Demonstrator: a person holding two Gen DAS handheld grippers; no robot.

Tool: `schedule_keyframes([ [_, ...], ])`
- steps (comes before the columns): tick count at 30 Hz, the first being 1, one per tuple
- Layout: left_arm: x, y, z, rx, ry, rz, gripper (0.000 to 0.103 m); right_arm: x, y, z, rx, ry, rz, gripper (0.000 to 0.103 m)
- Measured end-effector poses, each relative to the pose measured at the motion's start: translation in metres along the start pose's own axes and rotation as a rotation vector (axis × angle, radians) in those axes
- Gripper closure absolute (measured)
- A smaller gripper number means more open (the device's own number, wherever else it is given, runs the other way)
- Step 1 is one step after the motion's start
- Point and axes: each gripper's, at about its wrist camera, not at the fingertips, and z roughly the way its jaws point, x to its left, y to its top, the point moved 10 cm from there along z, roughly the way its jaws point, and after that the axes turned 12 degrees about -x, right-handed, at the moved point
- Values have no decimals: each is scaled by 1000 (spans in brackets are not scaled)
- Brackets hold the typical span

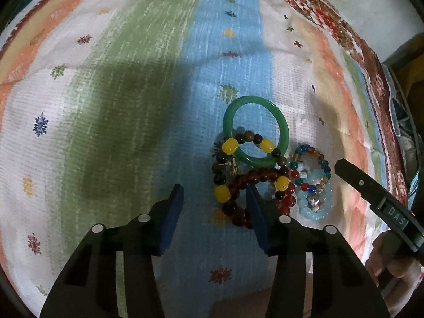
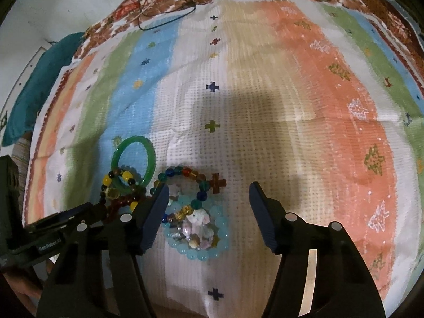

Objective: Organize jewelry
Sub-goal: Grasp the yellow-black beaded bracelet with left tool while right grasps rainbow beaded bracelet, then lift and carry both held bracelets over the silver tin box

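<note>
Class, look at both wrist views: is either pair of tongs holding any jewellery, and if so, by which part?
Nothing is held. The left tongs and right tongs are both open, above the striped woven cloth.

Dim, soft-shadowed, heavy fisheye edge warp

"DAS" on the right tool [image 1: 371, 193]; "GenRobot.AI" on the left tool [image 2: 47, 246]
</note>
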Motion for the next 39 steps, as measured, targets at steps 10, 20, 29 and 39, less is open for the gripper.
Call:
schedule_keyframes([
  [10,6,-1,7,23,-53,-105,78,10,-2,15,36,18,-6,65],
  [20,-2,0,6,13,-60,-79,91,9,-9,25,63,22,7,89],
  [29,-2,6,-2,-7,-45,-64,91,9,-4,14,33,23,-5,92],
  [39,-24,14,-27,-54,-34,28,91,18,1,-9,-14,-14,-88,92],
])
